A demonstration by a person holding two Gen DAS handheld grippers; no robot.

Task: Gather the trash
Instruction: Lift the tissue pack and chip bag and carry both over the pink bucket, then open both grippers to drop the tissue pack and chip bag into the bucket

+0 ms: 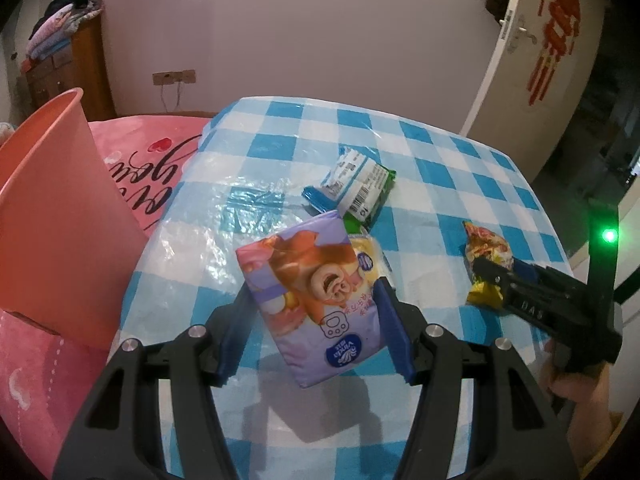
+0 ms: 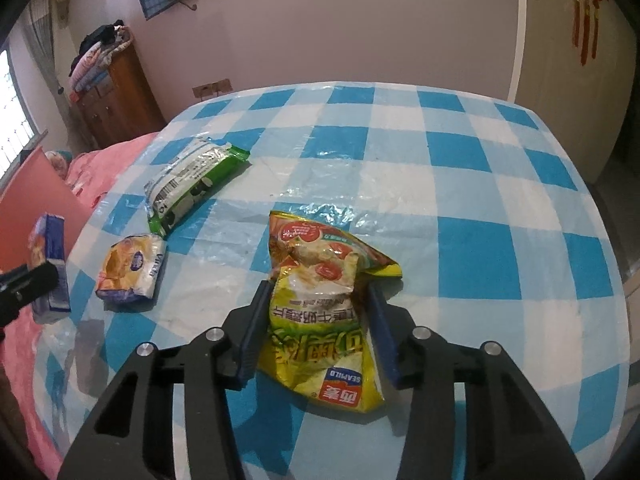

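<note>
Gripping the purple tissue pack (image 1: pixel 316 300) in my left gripper (image 1: pixel 316 320), right gripper (image 2: pixel 316 328) pinching the yellow snack bag (image 2: pixel 320 320); only the left view shows the pink bin (image 1: pixel 52 208).

counter (image 2: pixel 480 184): blue-and-white checked plastic cover | on it: green-and-white wrapper (image 2: pixel 192 184) upper left; small tissue pack (image 2: pixel 130 270) left; yellow snack bag (image 2: pixel 320 312) centre | pink bed (image 1: pixel 36 380) lower left

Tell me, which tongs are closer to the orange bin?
Left. The left tongs, gripping a purple tissue pack, are beside the orange bin. The right tongs, around a yellow snack bag, are farther across the table.
</note>
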